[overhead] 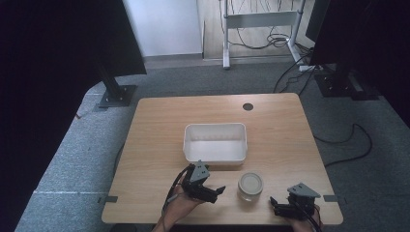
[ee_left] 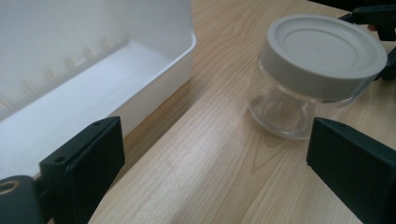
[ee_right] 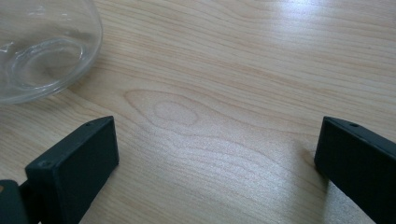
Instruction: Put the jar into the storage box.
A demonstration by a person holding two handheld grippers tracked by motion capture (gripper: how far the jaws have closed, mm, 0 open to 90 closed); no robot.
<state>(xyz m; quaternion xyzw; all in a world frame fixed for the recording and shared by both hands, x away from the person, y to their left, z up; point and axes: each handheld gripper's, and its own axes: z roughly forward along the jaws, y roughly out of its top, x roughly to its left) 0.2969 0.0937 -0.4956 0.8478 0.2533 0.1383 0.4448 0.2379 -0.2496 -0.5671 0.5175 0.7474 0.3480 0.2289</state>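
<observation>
A small clear glass jar (overhead: 250, 187) with a pale grey lid stands upright near the table's front edge. In the left gripper view the jar (ee_left: 317, 74) is ahead and to the right of the jaws. My left gripper (overhead: 220, 190) is open, just left of the jar, with nothing between its jaws (ee_left: 212, 163). My right gripper (overhead: 273, 202) is open to the right of the jar, low over the wood. The right gripper view has the jar's glass base (ee_right: 42, 46) at upper left, outside the open gripper (ee_right: 217, 158).
An empty white plastic bin (overhead: 215, 142) sits at mid-table, just behind the left gripper; its wall (ee_left: 154, 79) is close on the left in the left gripper view. A round cable hole (overhead: 248, 106) lies at the table's far side. Cables and stands crowd the floor beyond.
</observation>
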